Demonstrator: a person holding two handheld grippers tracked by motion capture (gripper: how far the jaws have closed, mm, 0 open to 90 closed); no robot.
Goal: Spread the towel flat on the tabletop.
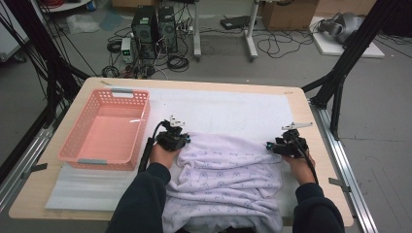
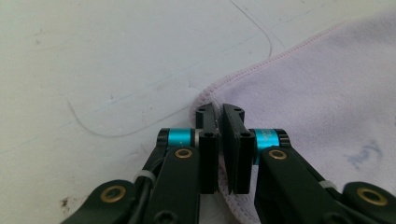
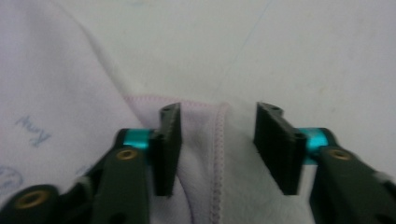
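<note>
Left gripper view: left gripper (image 2: 219,122) is clamping the towel (image 2: 327,93) corner; right gripper (image 3: 217,122), jaws apart, is straddling its hem and should bite deeper.

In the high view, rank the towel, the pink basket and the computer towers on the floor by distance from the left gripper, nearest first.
1. Towel: at the left gripper, its corner between the jaws.
2. Pink basket: on the table, just left of that gripper.
3. Computer towers: on the floor beyond the table's far edge.
</note>
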